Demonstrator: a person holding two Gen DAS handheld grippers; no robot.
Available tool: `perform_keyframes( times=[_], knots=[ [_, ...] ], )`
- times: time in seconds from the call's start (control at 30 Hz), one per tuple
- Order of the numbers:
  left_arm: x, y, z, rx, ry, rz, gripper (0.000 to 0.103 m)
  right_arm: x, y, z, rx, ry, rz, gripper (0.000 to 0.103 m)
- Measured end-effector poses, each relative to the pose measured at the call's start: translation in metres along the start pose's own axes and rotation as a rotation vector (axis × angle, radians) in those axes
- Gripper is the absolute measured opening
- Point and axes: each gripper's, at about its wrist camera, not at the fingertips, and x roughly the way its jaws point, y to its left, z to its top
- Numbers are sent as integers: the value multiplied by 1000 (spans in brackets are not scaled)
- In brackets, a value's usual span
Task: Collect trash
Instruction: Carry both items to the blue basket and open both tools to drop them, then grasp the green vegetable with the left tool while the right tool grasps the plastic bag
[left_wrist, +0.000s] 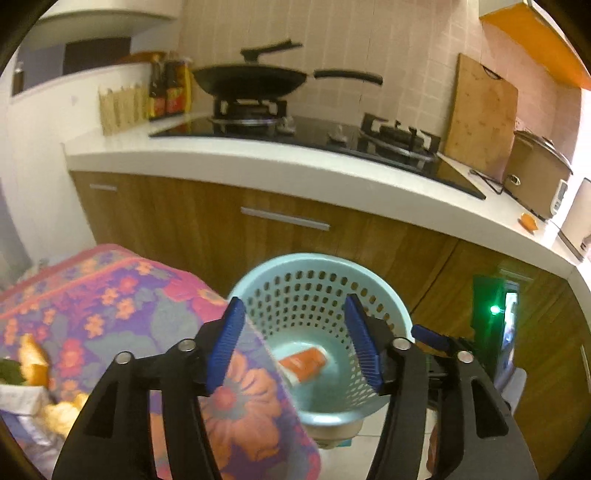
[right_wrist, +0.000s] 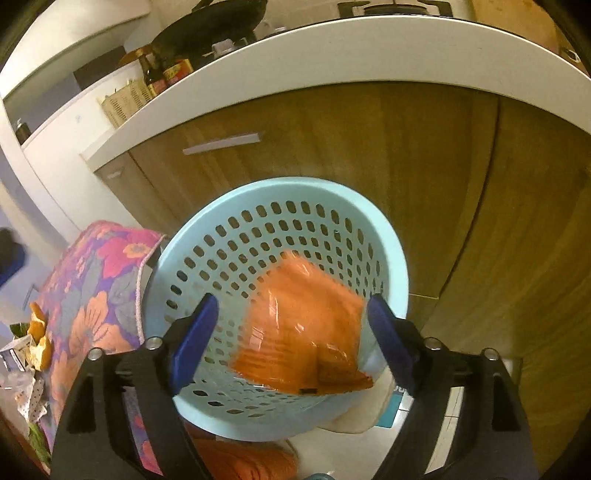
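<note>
**Orange wrapper dropping into the waste basket — both grippers spread**

Left wrist view. The left gripper has its fingers spread wide and holds nothing. Between them, at 6 o'clock of the view, stands the pale blue perforated basket, beside the table with the floral cloth. An orange wrapper lies on the basket floor. The basket stands at the table edge, probably so that trash travels only a short way from cloth to bin. Orange peel and other scraps remain on the cloth at 8 o'clock; collection looks unfinished. The right gripper's blue fingertip shows at 4 o'clock, just beside the basket rim.

Right wrist view. The right gripper is held directly above the basket, fingers wide apart. The orange wrapper sits between them at centre, touching neither pad as far as can be seen — it appears released over the opening. Whether it is already resting on the floor cannot be told here. More peel lies on the cloth at 9 o'clock.
</note>
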Motion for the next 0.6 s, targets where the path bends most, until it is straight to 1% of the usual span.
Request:
perform_keyframes(
  times=[0.03, 0.07, 0.2, 0.33, 0.47, 0.53, 0.6],
  knots=[
    [-9, 4, 0, -7, -14, 4, 63, -2, 0, -1, 3, -5, 14, 82],
    [-16, 7, 1, -17, -25, 4, 65, -4, 1, -1, 7, -9, 24, 83],
    [-46, 24, 0, -70, -59, 10, 65, -15, 7, -3, 8, -17, 30, 83],
    [-85, 32, -9, -73, -124, 50, 68, -37, 19, -7, 3, -49, 69, 85],
    [-122, 45, -23, -91, -171, 82, 68, -67, 48, -11, -38, -95, 125, 85],
    [-139, 55, -31, -104, -186, 101, 69, -83, 68, -17, -71, -119, 168, 85],
    [-155, 66, -41, -118, -203, 139, 71, -97, 92, -24, -119, -139, 201, 85]
  ],
)
